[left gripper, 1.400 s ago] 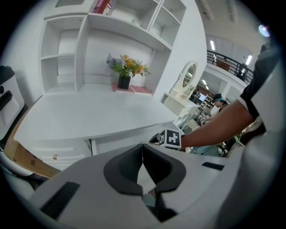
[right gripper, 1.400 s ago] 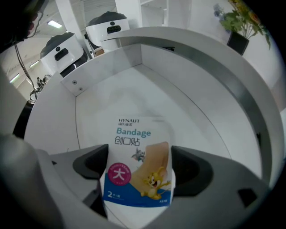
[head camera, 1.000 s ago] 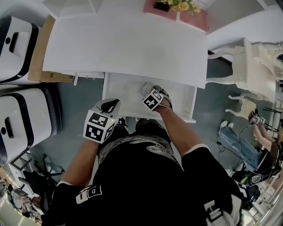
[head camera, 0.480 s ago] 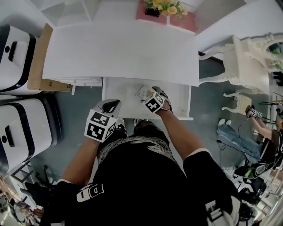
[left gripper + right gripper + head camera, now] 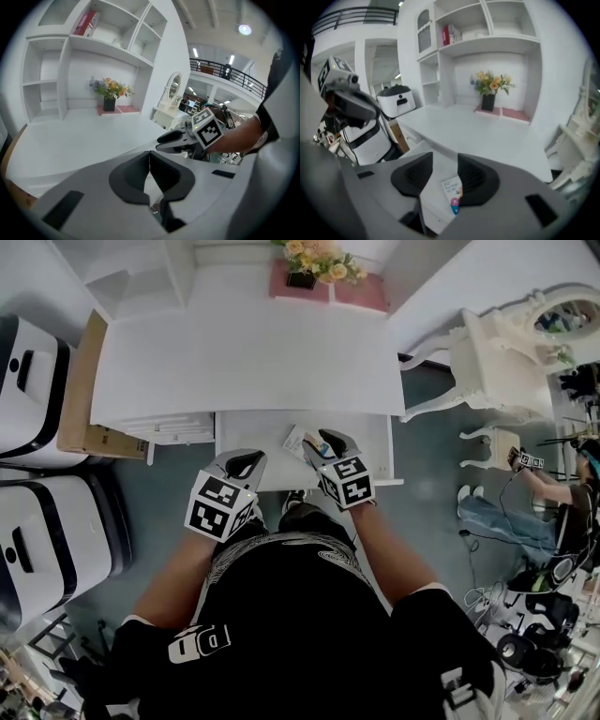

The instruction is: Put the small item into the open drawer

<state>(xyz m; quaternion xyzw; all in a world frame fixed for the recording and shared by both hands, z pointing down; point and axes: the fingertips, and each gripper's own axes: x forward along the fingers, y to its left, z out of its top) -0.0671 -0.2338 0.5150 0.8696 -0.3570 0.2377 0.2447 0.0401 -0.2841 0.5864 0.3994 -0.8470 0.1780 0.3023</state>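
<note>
- Under the front edge of the white desk [image 5: 244, 352], the drawer [image 5: 251, 432] stands pulled out toward the person, its pale floor mostly bare.
- On that floor, right of the middle, lies the small packet [image 5: 297, 439]. It is flat and white, with print and a blue-and-pink corner, and nothing grips it.
- Over the drawer's right half hangs the right hand-held gripper [image 5: 330, 442], just beside the packet, with its tips pointing toward the desk.
- From the right gripper view, its jaws stand apart and are closing, with neither one pressing on anything. The small packet [image 5: 451, 190] shows through the gap, lying below them in the drawer and partly hidden behind one pad [image 5: 476, 180].
- Near the drawer's front rim, toward its left end, sits the left hand-held gripper [image 5: 246, 463].
- From the left gripper view, the left hand-held gripper [image 5: 149, 161] is clenched, its pads meeting with nothing between them. The right hand-held gripper [image 5: 176, 139] shows beyond, to the right.
- At the back of the desk stands a vase of flowers [image 5: 314, 259], next to a pink mat [image 5: 352, 292].
- Left of the desk, a cardboard box [image 5: 80, 381] leans close against it, and beyond that are white bins [image 5: 33, 352] with black trim.
- Right of the desk, well apart from it, is a white dressing table [image 5: 497, 352], and a seated person [image 5: 506, 521] is farther off.
</note>
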